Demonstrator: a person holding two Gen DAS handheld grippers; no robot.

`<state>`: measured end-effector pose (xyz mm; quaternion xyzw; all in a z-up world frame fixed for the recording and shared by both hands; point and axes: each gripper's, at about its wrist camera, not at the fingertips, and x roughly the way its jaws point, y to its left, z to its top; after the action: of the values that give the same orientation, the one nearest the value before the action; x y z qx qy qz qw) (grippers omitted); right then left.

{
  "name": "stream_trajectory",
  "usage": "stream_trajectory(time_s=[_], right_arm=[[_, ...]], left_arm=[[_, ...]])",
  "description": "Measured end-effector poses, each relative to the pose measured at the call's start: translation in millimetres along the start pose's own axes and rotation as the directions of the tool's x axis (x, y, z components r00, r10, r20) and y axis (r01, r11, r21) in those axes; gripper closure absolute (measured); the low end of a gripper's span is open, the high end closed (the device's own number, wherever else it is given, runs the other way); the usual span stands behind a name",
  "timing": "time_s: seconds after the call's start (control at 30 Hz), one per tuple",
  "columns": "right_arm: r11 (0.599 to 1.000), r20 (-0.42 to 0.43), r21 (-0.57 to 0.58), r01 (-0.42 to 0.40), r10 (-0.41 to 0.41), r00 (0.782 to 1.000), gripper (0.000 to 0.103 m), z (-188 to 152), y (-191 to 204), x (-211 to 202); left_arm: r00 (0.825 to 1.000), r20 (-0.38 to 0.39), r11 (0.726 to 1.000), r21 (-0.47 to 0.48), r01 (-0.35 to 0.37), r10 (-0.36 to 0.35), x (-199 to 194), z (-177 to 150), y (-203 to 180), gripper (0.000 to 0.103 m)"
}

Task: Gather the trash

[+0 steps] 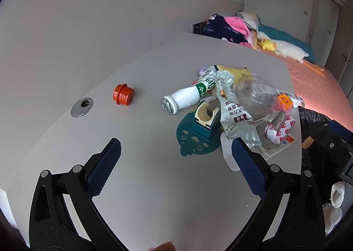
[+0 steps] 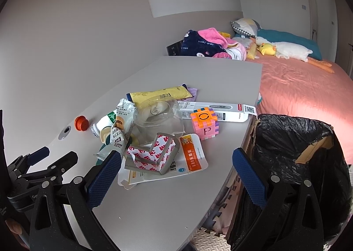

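Note:
A heap of litter lies on the grey table [image 2: 154, 202]: a white bottle [image 1: 185, 98] on its side, a silver snack wrapper [image 1: 237, 118], a clear plastic tub [image 1: 256, 94], a yellow wrapper [image 2: 158, 94], grey foam corner guards [image 2: 152, 158] and flat card packaging [image 2: 192, 154]. An orange cap [image 1: 123, 94] sits apart to the left. My left gripper [image 1: 176, 162] hovers open above the table, just short of the pile. My right gripper [image 2: 176, 171] is open too, over the table's right edge. A bin lined with a black bag [image 2: 293, 147] stands beside the table.
An orange-and-pink foam cube [image 2: 204, 123], a boxed thermometer [image 2: 220, 112] and a teal tape dispenser [image 1: 205, 120] lie among the litter. A metal cable hole [image 1: 82, 107] sits near the cap. Behind is a pink bed [image 2: 304, 90] with plush toys and clothes. Foam mats cover the floor.

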<state>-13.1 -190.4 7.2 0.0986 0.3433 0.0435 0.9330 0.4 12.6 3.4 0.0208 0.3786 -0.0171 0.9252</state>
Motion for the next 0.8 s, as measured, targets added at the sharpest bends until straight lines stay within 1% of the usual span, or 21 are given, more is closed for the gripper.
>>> stream_trajectory(time_s=[0.8], right_arm=[[1.000, -0.005, 0.001, 0.000, 0.000, 1.000, 0.003, -0.4, -2.4, 0.0]], left_arm=[[1.000, -0.004, 1.000, 0.000, 0.001, -0.001, 0.0, -0.3, 0.2, 0.006]])
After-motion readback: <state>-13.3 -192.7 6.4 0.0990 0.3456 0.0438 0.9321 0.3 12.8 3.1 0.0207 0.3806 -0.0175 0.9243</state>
